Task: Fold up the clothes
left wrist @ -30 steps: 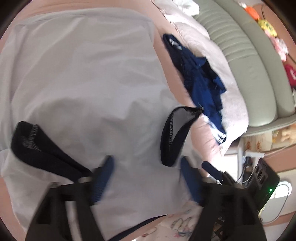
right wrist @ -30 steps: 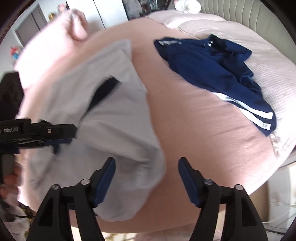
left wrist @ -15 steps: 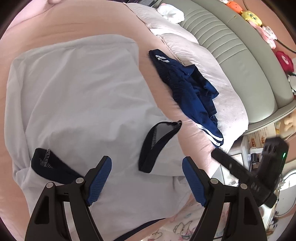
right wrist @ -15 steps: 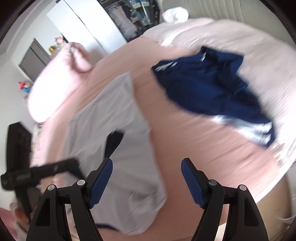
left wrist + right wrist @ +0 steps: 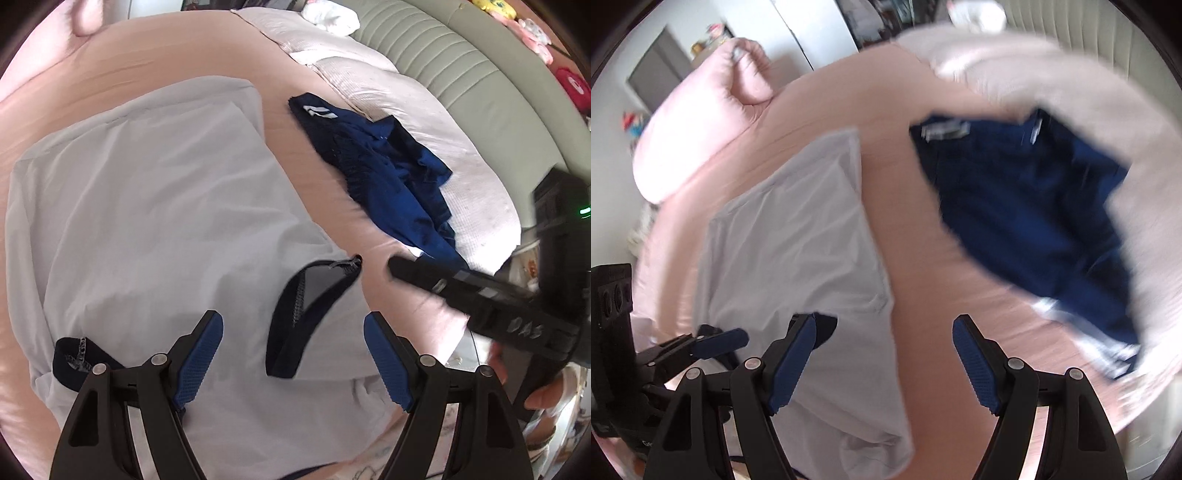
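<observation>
From the left wrist camera, the left tool [image 5: 293, 354] hangs over the bed [image 5: 184, 48] with its blue-padded fingers spread apart and nothing between them. Below it a pale grey shirt [image 5: 147, 206] lies flat on the pink sheet, filling the near side of the bed, its dark navy sleeve cuff [image 5: 306, 306] turned up near the shirt's right edge and another navy cuff [image 5: 74, 360] showing at the lower left. A crumpled navy garment [image 5: 388, 184] lies apart from the shirt, toward the green headboard [image 5: 461, 85], partly on a pale quilt [image 5: 424, 110]. The right tool [image 5: 480, 295] crosses the right side of the picture, gripped by a hand [image 5: 546, 395]. From the right wrist camera, blurred, the right tool [image 5: 884, 354] also stands spread and empty, above the grey shirt's [image 5: 798, 236] right edge and the bare sheet beside it. The navy garment [image 5: 1034, 214] lies further right, well apart from the shirt. The left tool [image 5: 716, 341] shows at the lower left, over the shirt's near edge. A pink pillow [image 5: 701, 122] sits at the far corner of the bed.
</observation>
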### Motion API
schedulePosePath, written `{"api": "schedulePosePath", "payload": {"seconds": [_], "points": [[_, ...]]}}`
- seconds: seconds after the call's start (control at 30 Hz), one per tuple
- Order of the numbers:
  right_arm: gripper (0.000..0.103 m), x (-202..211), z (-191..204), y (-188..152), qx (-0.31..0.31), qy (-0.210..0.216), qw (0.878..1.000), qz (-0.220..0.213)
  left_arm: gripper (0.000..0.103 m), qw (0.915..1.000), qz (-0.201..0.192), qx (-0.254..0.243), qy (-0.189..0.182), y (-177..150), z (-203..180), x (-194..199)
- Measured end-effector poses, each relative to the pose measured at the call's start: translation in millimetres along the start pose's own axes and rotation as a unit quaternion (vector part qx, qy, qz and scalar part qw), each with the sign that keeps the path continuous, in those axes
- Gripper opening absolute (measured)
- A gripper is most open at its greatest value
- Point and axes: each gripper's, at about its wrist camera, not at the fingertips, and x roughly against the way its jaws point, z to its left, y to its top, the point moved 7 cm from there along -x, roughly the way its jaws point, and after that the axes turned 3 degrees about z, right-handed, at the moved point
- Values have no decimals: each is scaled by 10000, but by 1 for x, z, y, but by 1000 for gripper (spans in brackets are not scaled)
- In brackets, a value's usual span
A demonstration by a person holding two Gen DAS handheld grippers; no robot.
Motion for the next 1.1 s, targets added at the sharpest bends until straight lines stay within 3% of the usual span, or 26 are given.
{"api": "schedulePosePath", "payload": {"seconds": [0.13,0.33,0.43,0.63,0.87,0.97,1.0,1.03,1.1], "points": [[76,-33,-16,-12,-544,483,9959,538,78,10000,-56,-19,53,5,-3,-10],[76,-40,-39,-15,-1637,1038,9798,489,78,9995,-16,-260,204,8,-15,-24],[76,-33,-52,-16,-1767,1022,9786,267,78,9970,-65,-463,615,8,-17,-28],[76,-30,-69,-17,-2100,1241,9698,76,78,9967,-177,-553,575,8,-24,-30],[75,-41,-56,-7,-1943,1432,9703,143,78,9933,-262,-850,732,14,-32,-41],[60,-50,-51,-4,-2000,1630,9658,239,77,9954,-248,-704,598,16,-29,-47],[59,-53,-49,-2,-2025,1689,9642,278,76,9953,-259,-711,611,16,-28,-48],[59,-56,-48,-1,-2050,1748,9625,317,72,9949,-288,-729,633,16,-29,-48],[48,-63,-44,1,-2111,1883,9583,397,60,9939,-351,-797,679,15,-29,-46]]}}
